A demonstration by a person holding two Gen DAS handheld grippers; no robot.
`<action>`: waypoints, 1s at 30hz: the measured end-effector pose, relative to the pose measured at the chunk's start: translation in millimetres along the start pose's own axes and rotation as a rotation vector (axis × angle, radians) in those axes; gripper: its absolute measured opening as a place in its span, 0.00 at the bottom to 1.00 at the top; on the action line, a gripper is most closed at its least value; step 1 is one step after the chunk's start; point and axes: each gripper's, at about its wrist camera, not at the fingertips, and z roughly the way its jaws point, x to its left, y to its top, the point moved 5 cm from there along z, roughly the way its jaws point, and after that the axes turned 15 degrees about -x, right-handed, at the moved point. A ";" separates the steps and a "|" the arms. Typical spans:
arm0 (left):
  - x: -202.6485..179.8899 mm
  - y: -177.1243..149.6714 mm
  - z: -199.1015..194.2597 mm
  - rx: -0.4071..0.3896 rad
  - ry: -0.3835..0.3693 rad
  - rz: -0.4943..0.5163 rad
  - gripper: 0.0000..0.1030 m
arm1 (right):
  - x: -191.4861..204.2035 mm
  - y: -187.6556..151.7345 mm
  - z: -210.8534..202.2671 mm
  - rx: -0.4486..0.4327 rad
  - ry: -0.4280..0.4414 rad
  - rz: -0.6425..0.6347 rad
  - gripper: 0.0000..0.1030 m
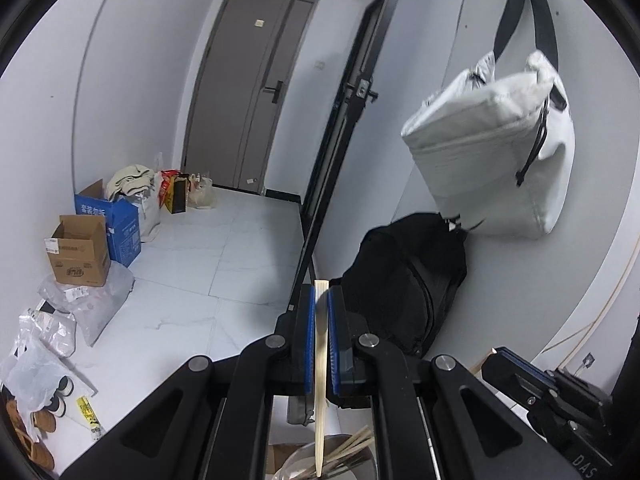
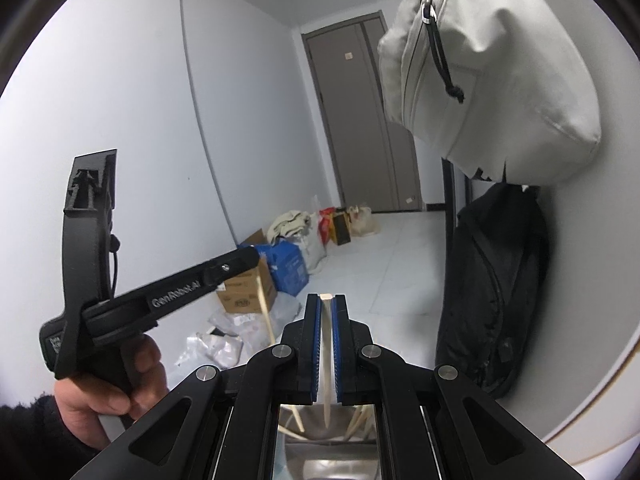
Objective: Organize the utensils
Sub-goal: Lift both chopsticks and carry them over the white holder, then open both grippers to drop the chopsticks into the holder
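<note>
White walls and pale floor tiles fill both views, with a grey door (image 1: 256, 92) at twelve o'clock, cardboard boxes (image 1: 80, 252) and bags along the wall at nine, and a white bag (image 1: 492, 152) hanging above a black backpack (image 1: 404, 284) at two to three o'clock.

Both tools point slightly downward over a metal container (image 2: 332, 456) seen at six o'clock in the right wrist view. The left gripper (image 1: 320, 300) is clamped on a single pale chopstick (image 1: 321, 380) that runs along its blue pads, one end showing just past the tips, the other hanging toward the loose chopsticks (image 1: 352, 446) lying below. The right gripper (image 2: 327, 304) is closed on a second chopstick (image 2: 327, 360) in the same way, its tapered end dangling over the container. A hand (image 2: 116, 384) holding the left tool shows at eight o'clock in that view.

The step in hand looks like carrying a pair away for sorting. Doing it well probably means keeping both grips firm, holding the sticks parallel, and steering the free ends clear of the container rim and the remaining sticks before moving sideways.
</note>
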 end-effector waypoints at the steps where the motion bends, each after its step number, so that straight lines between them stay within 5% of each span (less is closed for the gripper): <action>1: 0.5 -1.8 2.4 0.003 0.001 0.003 0.02 | 1.2 -2.1 -0.3 0.005 0.003 0.000 0.04; 22: -4.5 -33.0 3.9 -0.006 -0.064 0.000 0.02 | 0.1 -51.4 21.2 0.083 0.025 -0.068 0.04; 30: -11.3 -51.6 -0.2 0.100 -0.176 0.051 0.02 | -6.4 -74.9 29.0 0.124 0.049 -0.068 0.04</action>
